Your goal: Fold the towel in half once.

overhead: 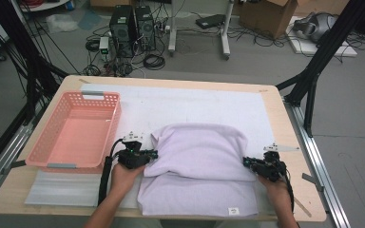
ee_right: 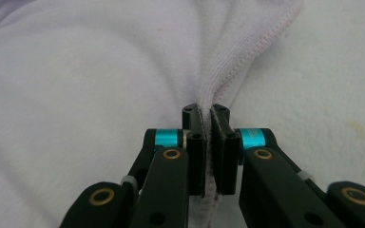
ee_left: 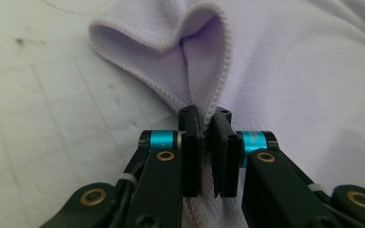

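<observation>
Folding job in hand — lavender towel (overhead: 199, 166) lies on the white mat (overhead: 195, 107) mid-table, near edge close to the person's side, far half already doubled over toward the front so the upper layer sits as a puffy hump on the lower one. Left gripper (overhead: 148, 154) is at the towel's left edge, right gripper (overhead: 248, 162) at its right edge, both level with the upper layer's front line. In the left gripper view the jaws are pressed together on a hemmed fold of the cloth, stitched edge (ee_left: 225, 61) bunched and rising right above the tips; in the right gripper view same story, jaws pinching the hem (ee_right: 247, 52) with fabric creasing out from the nip. Handling judgement: terry cloth, soft and limp, light, no stiffness at all — it'll sag between the two grips and drag on the mat, so keep it taut and lift both sides evenly. Hem is the right spot to hold: thicker, stitched, less likely to slip out than a single ply. Pink basket (overhead: 76, 130) sits empty just left of the towel, touching nothing.
</observation>
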